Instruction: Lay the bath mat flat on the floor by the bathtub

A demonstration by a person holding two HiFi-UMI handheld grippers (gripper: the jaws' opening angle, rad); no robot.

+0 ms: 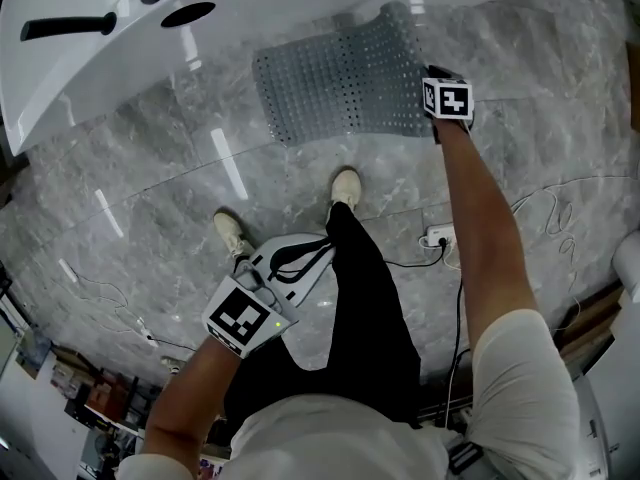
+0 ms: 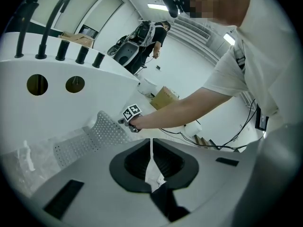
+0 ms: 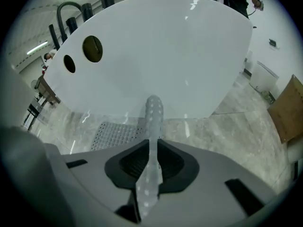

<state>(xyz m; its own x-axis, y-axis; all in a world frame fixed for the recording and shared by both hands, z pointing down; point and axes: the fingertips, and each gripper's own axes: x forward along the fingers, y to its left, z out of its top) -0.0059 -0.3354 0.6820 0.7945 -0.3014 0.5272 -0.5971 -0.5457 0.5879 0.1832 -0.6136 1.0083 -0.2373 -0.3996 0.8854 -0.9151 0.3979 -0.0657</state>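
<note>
The grey perforated bath mat (image 1: pixel 335 86) lies mostly flat on the marble floor beside the white bathtub (image 1: pixel 200 53). Its right edge is lifted and curled. My right gripper (image 1: pixel 435 118) is shut on that edge, and in the right gripper view a strip of the mat (image 3: pixel 152 126) stands upright between the jaws of the right gripper (image 3: pixel 152 148). My left gripper (image 1: pixel 295 263) hangs back by the person's leg, away from the mat. The left gripper (image 2: pixel 151 148) is shut with nothing in it. From there the mat (image 2: pixel 92 136) shows ahead, at the foot of the tub.
The person's shoes (image 1: pixel 345 186) (image 1: pixel 230 230) stand just short of the mat. A power strip (image 1: pixel 437 236) with trailing cables lies on the floor to the right. Black tap fittings (image 1: pixel 60 26) stick up from the tub rim. A cardboard box (image 3: pixel 286 110) stands farther right.
</note>
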